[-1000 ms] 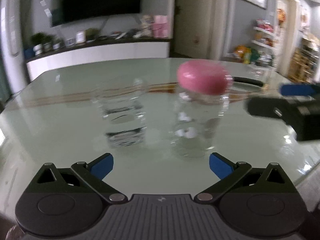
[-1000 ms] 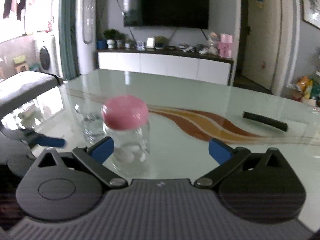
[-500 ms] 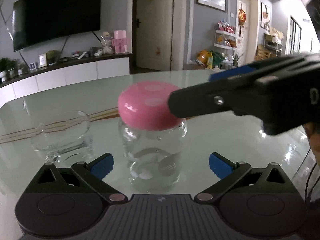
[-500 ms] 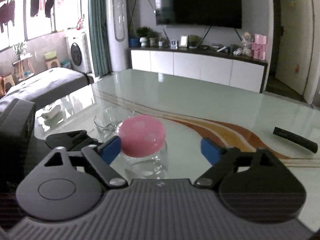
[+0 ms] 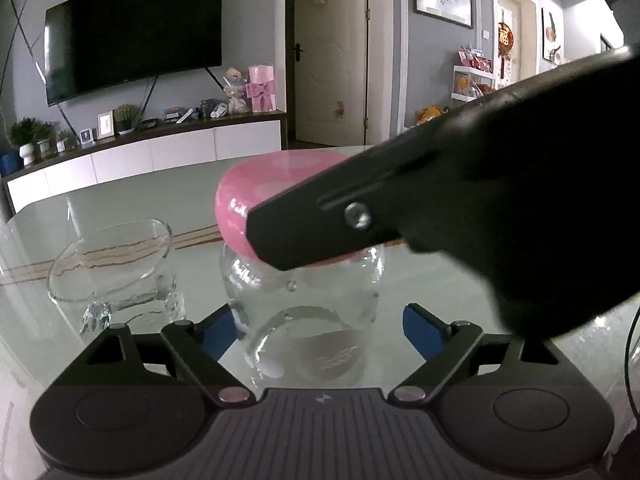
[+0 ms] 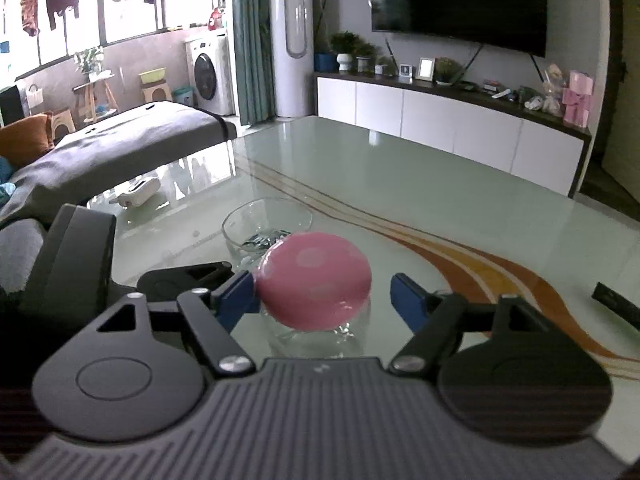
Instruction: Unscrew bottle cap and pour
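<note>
- Left gripper (image 5: pixel 316 330): its blue pads flank the lower body of the clear bottle (image 5: pixel 304 320), one on each side. The left pad looks to be at the glass while a gap shows at the right pad, so the jaws stand apart, not clamped. A second ago the bottle stood well ahead of these pads; it now sits between them.
- Right gripper (image 6: pixel 324 298): spread wide around the pink cap (image 6: pixel 316 280), left pad touching or nearly touching the cap's edge, right pad clear of it. Half a second ago the cap lay lower left of this gripper's centre; it is now centred between the pads.
- Meaning for the task: both tools have closed in on their targets, one low to steady the bottle, one high at the cap. The cap sits on the neck; whether it is tight or loosened cannot be told.
- Beyond the bottle, to the left gripper's left: an open clear glass bowl (image 5: pixel 112 264) on the glass table (image 6: pixel 400 176), near the bottle but apart.
- View differences: the left wrist view shows the bottle's body and base, with the right gripper's black finger hiding half the cap. The right wrist view shows the whole cap top, dark bits in the bowl, and a dark remote (image 6: pixel 618 306) far right.
</note>
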Motion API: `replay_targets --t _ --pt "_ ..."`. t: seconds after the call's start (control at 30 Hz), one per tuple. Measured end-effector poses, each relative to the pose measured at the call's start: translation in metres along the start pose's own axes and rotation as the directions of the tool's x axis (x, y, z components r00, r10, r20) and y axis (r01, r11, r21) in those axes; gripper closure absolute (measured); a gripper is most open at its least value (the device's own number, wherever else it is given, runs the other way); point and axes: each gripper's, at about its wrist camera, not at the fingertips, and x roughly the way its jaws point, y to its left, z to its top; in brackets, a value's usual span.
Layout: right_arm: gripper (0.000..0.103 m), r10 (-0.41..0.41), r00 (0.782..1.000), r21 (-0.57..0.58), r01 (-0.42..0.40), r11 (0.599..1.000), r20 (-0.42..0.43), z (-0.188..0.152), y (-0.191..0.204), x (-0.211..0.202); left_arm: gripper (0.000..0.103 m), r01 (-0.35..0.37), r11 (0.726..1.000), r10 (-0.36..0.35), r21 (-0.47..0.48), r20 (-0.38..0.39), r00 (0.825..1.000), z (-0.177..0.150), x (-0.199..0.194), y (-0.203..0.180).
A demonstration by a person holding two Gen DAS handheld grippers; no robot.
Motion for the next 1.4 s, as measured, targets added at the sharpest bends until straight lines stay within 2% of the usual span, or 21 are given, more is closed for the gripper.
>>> replay_targets --t 0.17,0.27,0.6,1.4 --pt "0.036 -0.007 1.000 -0.021 0.006 1.000 -0.002 -0.001 0.005 0.006 0.026 -0.015 1.000 0.015 -0.019 0.010 1.000 -0.001 0.001 -0.003" --pt "0.037 -0.011 1.000 -0.028 0.011 1.000 0.000 -0.001 0.007 0.005 0.029 -0.031 0.999 0.031 -0.014 0.014 0.999 -0.003 0.001 -0.008" --pt "0.038 -0.008 1.000 -0.046 0.008 0.999 -0.007 -0.001 0.005 0.007 0.030 -0.031 0.999 0.031 -0.013 0.016 0.999 -0.010 -0.011 -0.015" --pt "0.038 0.068 0.998 -0.093 -0.068 0.993 -0.005 0.001 -0.010 0.010 0.030 -0.030 0.999 0.031 -0.014 0.016 0.999 0.002 0.003 0.000"
